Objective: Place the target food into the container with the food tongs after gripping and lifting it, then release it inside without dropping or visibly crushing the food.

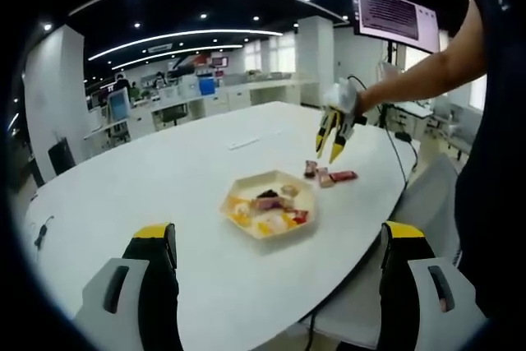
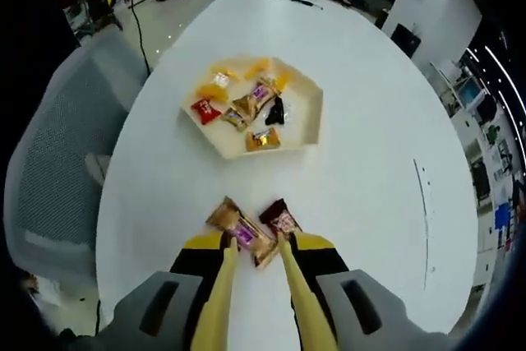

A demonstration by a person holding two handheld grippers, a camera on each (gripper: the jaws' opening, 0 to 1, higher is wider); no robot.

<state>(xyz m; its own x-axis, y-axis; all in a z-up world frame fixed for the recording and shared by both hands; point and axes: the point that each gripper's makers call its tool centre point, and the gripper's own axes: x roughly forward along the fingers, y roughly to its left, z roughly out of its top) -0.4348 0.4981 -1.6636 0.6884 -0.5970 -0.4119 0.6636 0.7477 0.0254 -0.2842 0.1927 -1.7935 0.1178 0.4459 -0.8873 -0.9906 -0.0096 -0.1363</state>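
My right gripper (image 2: 256, 246) is shut on yellow food tongs (image 2: 215, 302) whose two arms stand apart. Their tips reach a small cluster of wrapped snacks on the white table: a tan pack (image 2: 223, 214), a purple-labelled pack (image 2: 246, 237) between the tips, and a dark red pack (image 2: 279, 218). Beyond them sits the hexagonal beige tray (image 2: 315, 117) holding several wrapped snacks. In the left gripper view the tray (image 1: 238, 189) lies mid-table, with the loose snacks (image 1: 327, 176) behind it and the right gripper (image 1: 343, 100) hanging its tongs (image 1: 331, 136) above them. My left gripper (image 1: 278, 240) stands open, holding nothing.
A grey mesh chair (image 2: 57, 170) stands at the table's curved edge beside the tray. The person's arm (image 1: 427, 67) reaches in from the right. A monitor (image 1: 396, 18) and desks stand beyond the table. A thin strip (image 2: 425, 203) lies on the table's far side.
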